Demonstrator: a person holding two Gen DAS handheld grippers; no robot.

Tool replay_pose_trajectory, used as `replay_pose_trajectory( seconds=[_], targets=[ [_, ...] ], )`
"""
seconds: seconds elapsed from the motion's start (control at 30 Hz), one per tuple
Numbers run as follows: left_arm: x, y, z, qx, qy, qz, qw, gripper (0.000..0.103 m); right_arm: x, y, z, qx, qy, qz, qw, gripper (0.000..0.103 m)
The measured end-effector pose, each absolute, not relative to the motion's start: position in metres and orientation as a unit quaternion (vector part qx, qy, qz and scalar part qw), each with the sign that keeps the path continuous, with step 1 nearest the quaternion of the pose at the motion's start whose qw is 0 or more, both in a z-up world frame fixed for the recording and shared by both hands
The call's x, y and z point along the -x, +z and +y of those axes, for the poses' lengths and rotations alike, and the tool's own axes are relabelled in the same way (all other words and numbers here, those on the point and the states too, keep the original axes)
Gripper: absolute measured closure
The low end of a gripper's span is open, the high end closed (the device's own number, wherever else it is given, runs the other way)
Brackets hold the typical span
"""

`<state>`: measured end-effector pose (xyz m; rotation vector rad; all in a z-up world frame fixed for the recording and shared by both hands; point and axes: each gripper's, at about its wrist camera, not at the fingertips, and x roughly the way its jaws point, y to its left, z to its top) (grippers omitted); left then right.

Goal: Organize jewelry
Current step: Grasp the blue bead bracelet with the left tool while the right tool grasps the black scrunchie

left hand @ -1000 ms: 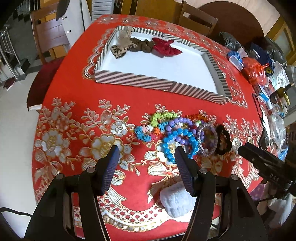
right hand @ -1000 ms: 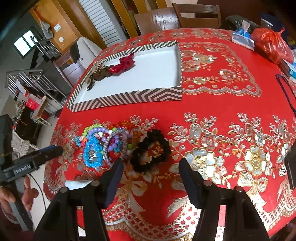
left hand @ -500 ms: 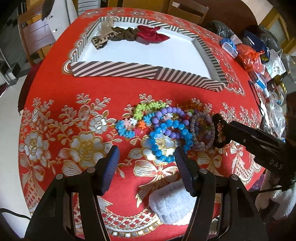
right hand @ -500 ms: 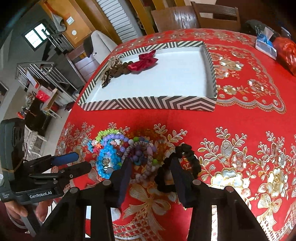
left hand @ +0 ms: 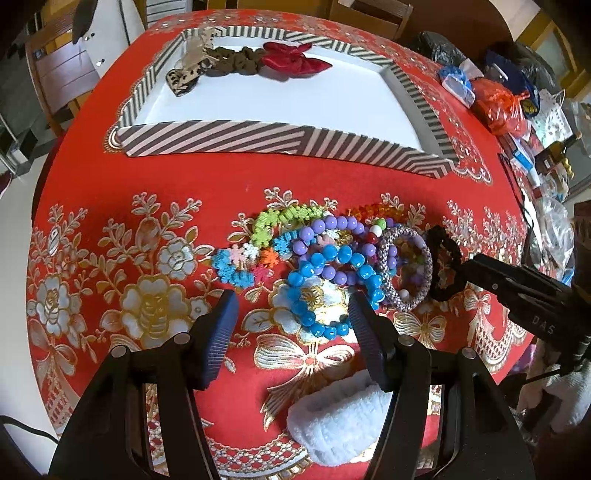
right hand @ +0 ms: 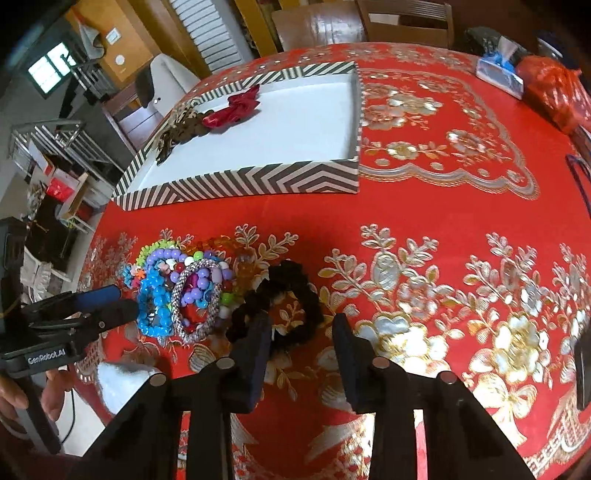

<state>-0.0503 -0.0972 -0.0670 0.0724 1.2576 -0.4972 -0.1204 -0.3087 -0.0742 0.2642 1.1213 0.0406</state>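
A pile of bead bracelets [left hand: 332,258] [right hand: 184,291] lies on the red tablecloth, with a black scrunchie [left hand: 443,266] [right hand: 291,295] at its right end. My left gripper [left hand: 293,325] [right hand: 118,302] is open and hangs low over the blue bead bracelet [left hand: 325,295], whose near loop lies between its fingers. My right gripper [right hand: 301,343] [left hand: 465,269] is down at the scrunchie with its jaws closing. The scrunchie's near rim is between them, and a gap still shows. The striped tray [left hand: 258,142] [right hand: 258,181] holds a red bow [left hand: 295,62], a brown scrunchie [left hand: 232,62] and a leopard bow [left hand: 184,77].
A white fluffy scrunchie [left hand: 332,424] [right hand: 122,380] sits near the table's front edge. A tissue pack [right hand: 498,72], an orange bag [right hand: 554,96] and other clutter crowd the right side. Wooden chairs [right hand: 406,22] stand behind the table.
Both grippers have come down and closer to the pile. The right gripper's jaws have narrowed and now straddle the black scrunchie's near rim. The left jaws stay wide.
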Motion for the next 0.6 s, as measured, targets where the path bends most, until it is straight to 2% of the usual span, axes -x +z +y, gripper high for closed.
replay_pose_trajectory(
  seconds=[0.1, 0.17, 0.23, 0.37, 0.4, 0.6],
  targets=[
    [0.05, -0.069, -0.102, -0.041, -0.234, 0.582, 0.778, 0.042, 0.114, -0.08, -0.306, -0.11, 0.014, 0.529, 0.841, 0.08],
    [0.051, -0.07, -0.105, -0.046, -0.236, 0.581, 0.778, 0.047, 0.113, -0.082, -0.308, -0.103, 0.009, 0.524, 0.846, 0.087],
    [0.052, -0.074, -0.109, -0.055, -0.238, 0.584, 0.774, 0.069, 0.113, -0.083, -0.312, -0.103, 0.009, 0.521, 0.847, 0.092],
    [0.053, -0.079, -0.112, -0.067, -0.241, 0.578, 0.777, 0.093, 0.115, -0.082, -0.317, -0.105, 0.004, 0.522, 0.846, 0.093],
    [0.052, -0.08, -0.111, -0.061, -0.242, 0.578, 0.777, 0.096, 0.117, -0.081, -0.319, -0.108, 0.004, 0.521, 0.847, 0.094],
    [0.047, -0.069, -0.098, -0.026, -0.265, 0.576, 0.773, 0.096, 0.127, -0.068, -0.326, -0.121, 0.002, 0.509, 0.852, 0.095]
  ],
)
